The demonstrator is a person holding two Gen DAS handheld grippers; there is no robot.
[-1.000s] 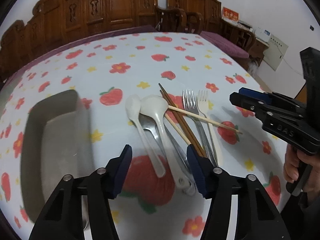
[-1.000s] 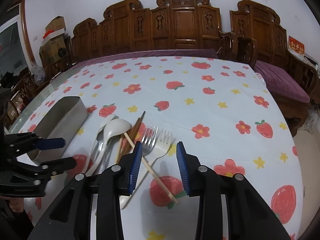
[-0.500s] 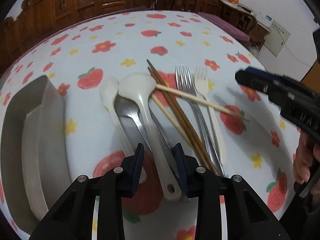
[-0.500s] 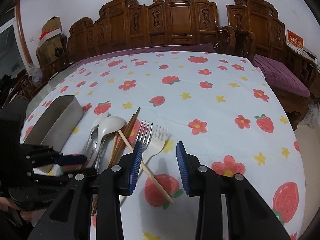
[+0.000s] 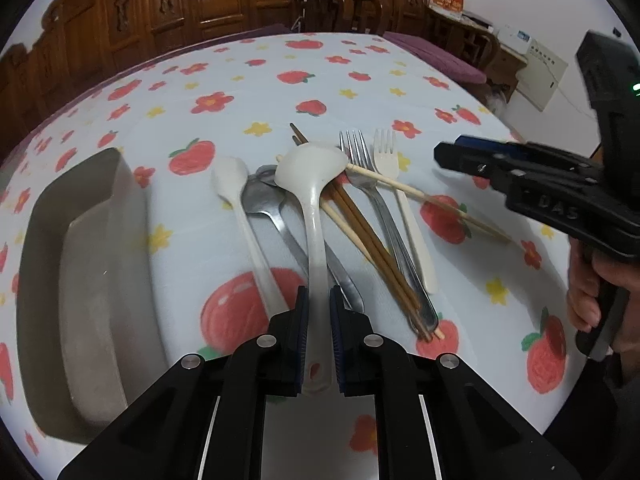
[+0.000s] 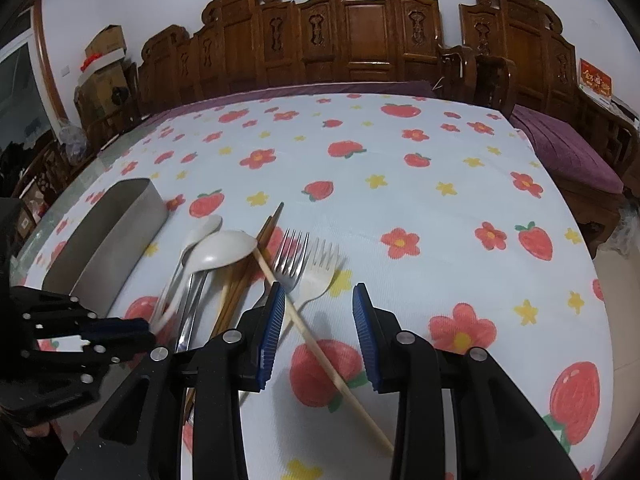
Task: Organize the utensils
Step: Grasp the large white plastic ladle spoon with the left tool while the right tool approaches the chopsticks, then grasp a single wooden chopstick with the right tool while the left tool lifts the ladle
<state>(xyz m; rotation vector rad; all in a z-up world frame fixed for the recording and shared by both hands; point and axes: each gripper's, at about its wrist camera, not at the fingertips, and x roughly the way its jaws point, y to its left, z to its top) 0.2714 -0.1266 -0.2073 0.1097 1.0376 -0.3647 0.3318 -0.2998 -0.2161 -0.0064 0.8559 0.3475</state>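
Note:
A pile of utensils lies on the strawberry tablecloth. My left gripper [image 5: 319, 300] is shut on the handle of the large white ladle-spoon [image 5: 312, 184], whose bowl rests over the pile. Beside it lie a small white spoon [image 5: 240, 200], a metal spoon [image 5: 264, 204], brown chopsticks [image 5: 372, 240], a pale chopstick [image 5: 424, 196], a metal fork [image 5: 372, 196] and a white plastic fork [image 5: 404, 208]. My right gripper [image 6: 319, 300] is open and empty, over the pale chopstick [image 6: 320, 352], just short of the forks [image 6: 292, 256].
A grey metal rectangular tray [image 5: 80, 280] stands left of the pile, also seen in the right wrist view [image 6: 112, 240]. Carved wooden chairs [image 6: 360, 40] line the table's far edge. A purple cushioned bench [image 6: 568, 152] is at the right.
My left gripper moved in over the pile and closed from wide open onto the ladle-spoon's handle. My right gripper stayed open and shifted only slightly.

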